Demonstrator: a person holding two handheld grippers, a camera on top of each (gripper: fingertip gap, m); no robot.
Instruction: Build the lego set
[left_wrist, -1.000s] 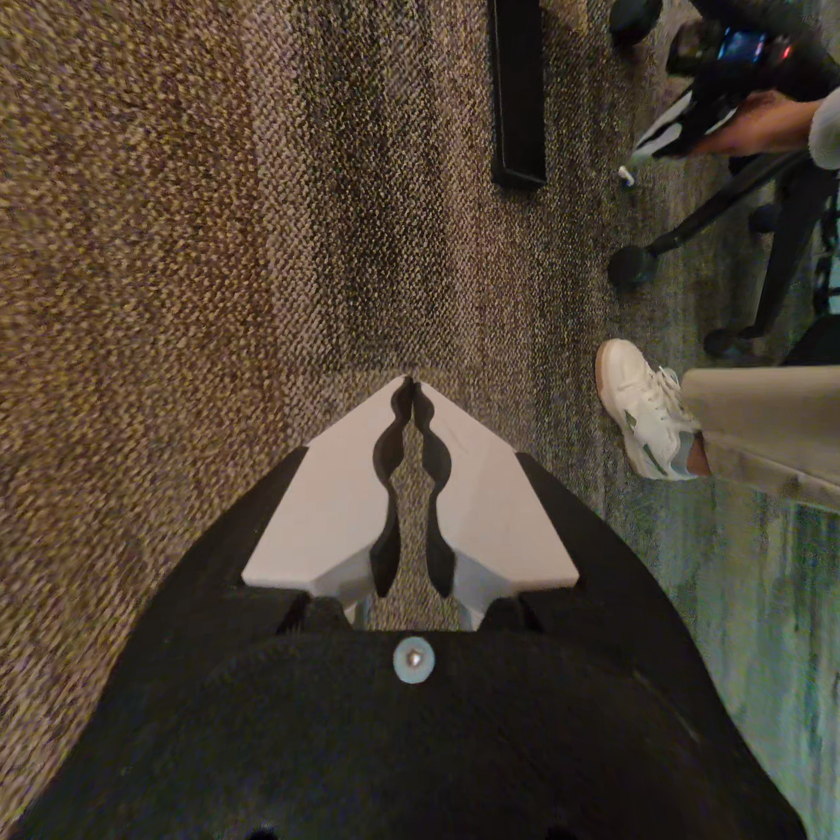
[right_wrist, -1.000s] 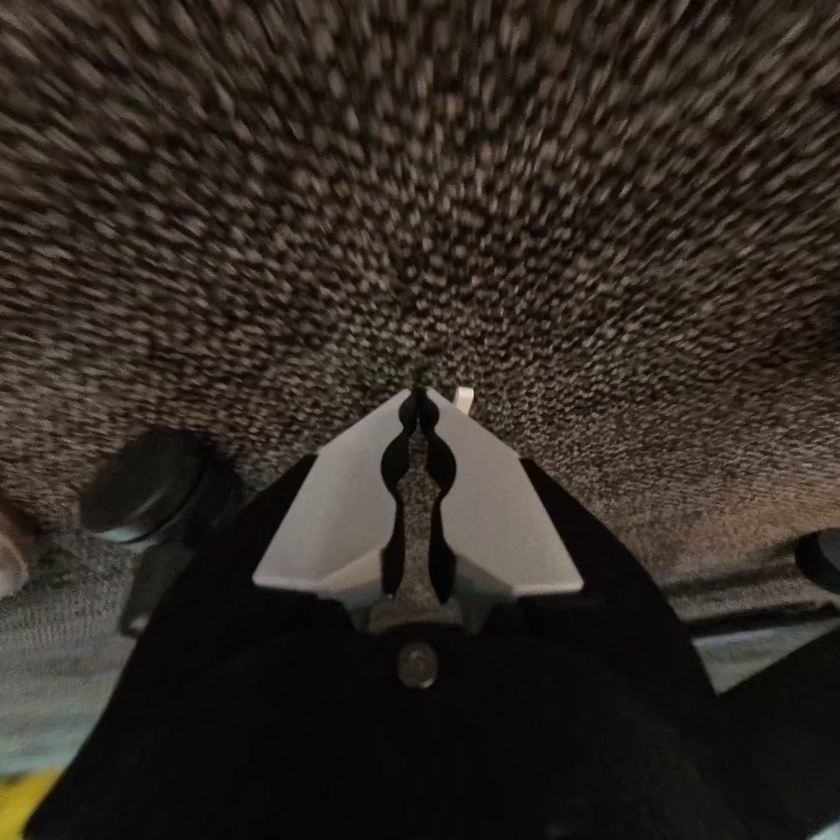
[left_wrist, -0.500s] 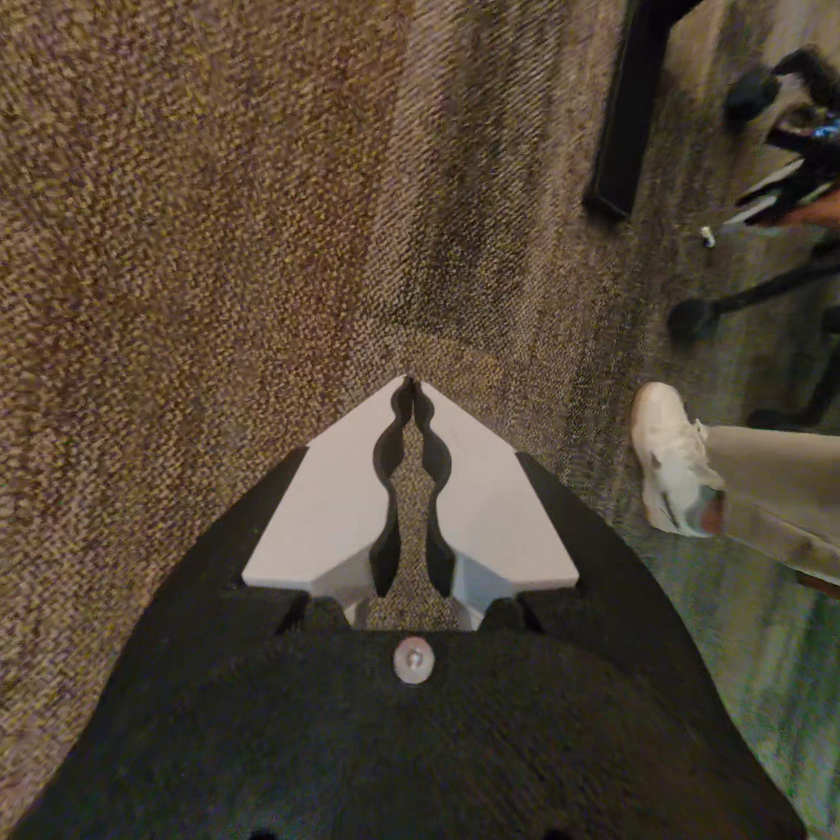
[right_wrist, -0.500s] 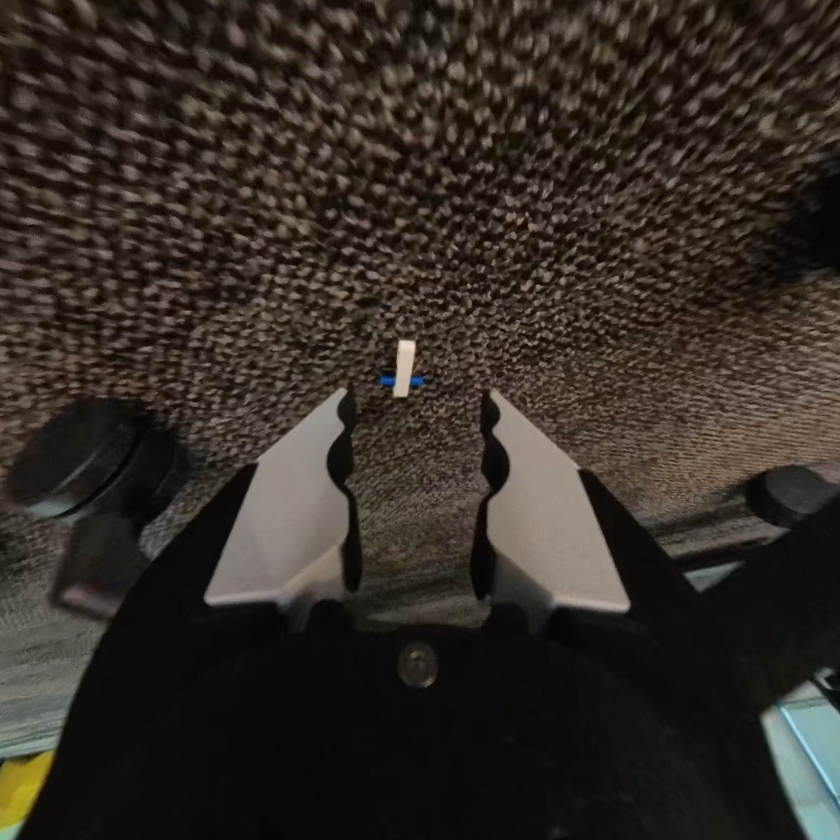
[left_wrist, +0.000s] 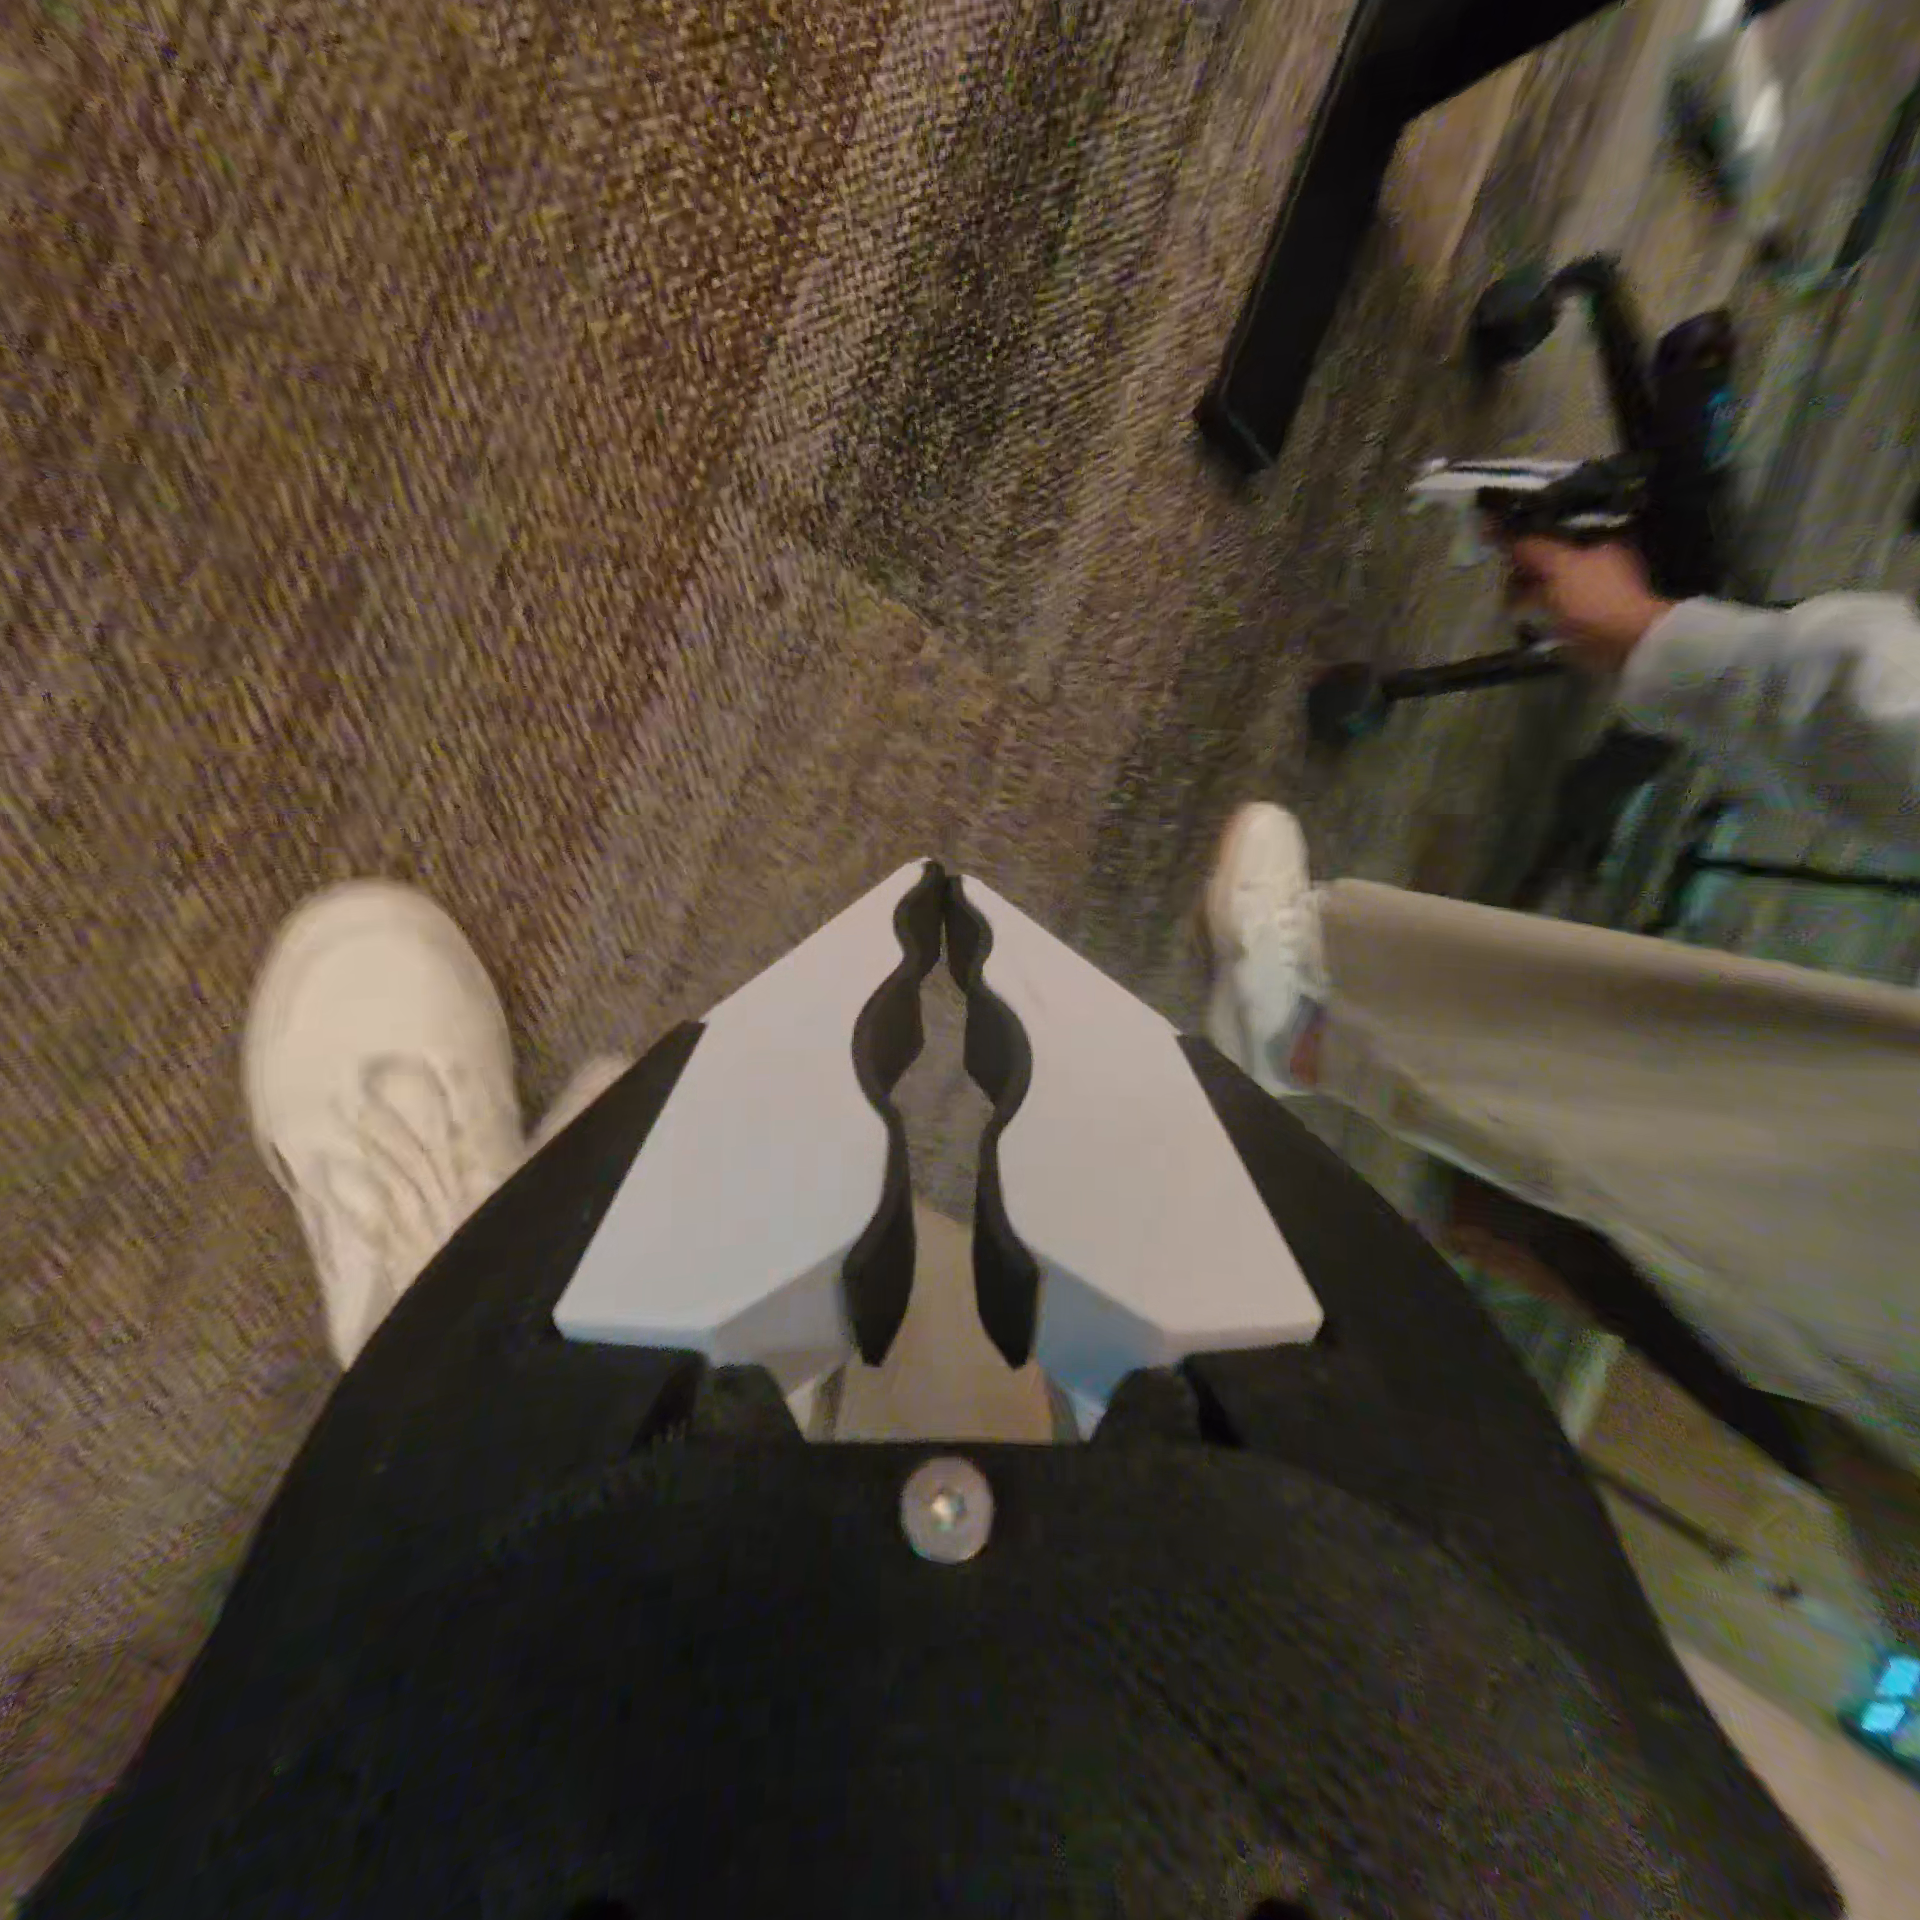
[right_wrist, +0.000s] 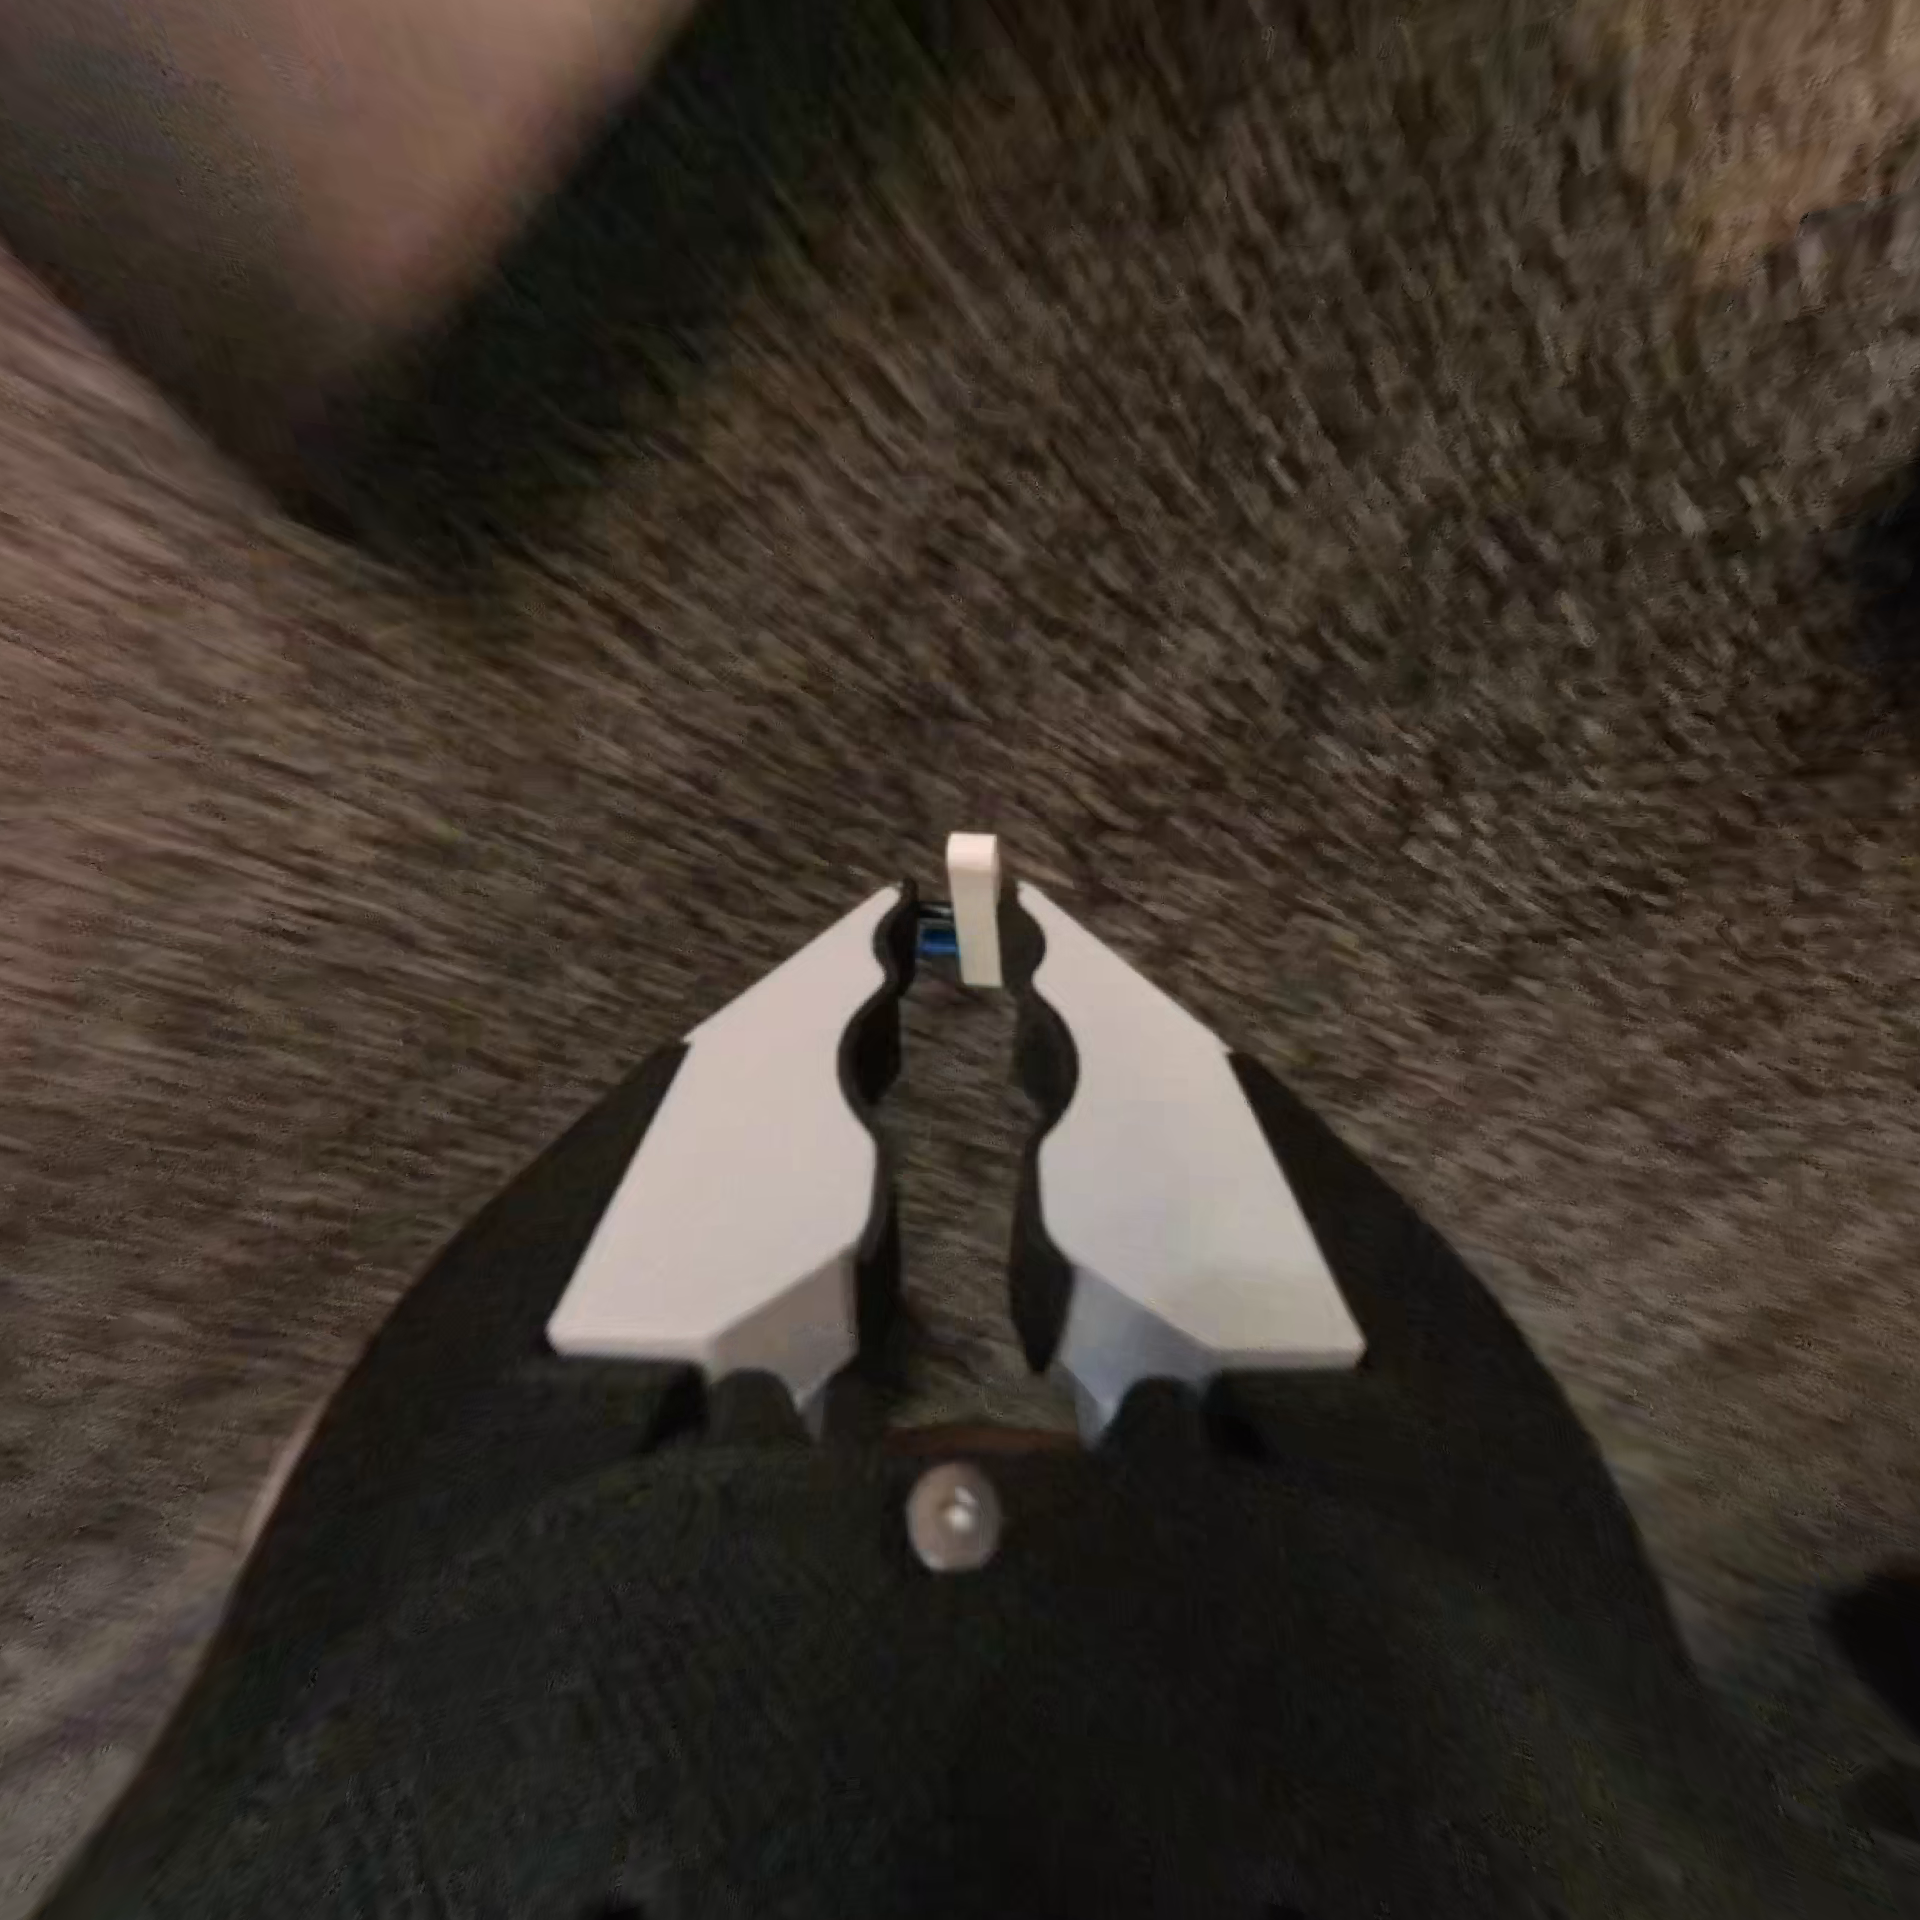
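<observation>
The right gripper (right_wrist: 958, 902) has closed its jaws from wide apart half a second ago to a narrow grip on the small white lego piece (right_wrist: 977, 912) with a blue pin (right_wrist: 938, 940), which lay loose on the carpet (right_wrist: 1351, 520); by the look of it the fallen piece is recovered. The left gripper (left_wrist: 943, 881) stays shut on nothing, above the carpet, white shoes (left_wrist: 384, 1101) either side.

We seem to be in an office: speckled brown commercial carpet (left_wrist: 644, 436) covers the floor, black rolling-chair legs with casters (left_wrist: 1351, 698) stand on it, and a black furniture leg (left_wrist: 1299, 260) rises beside them.
</observation>
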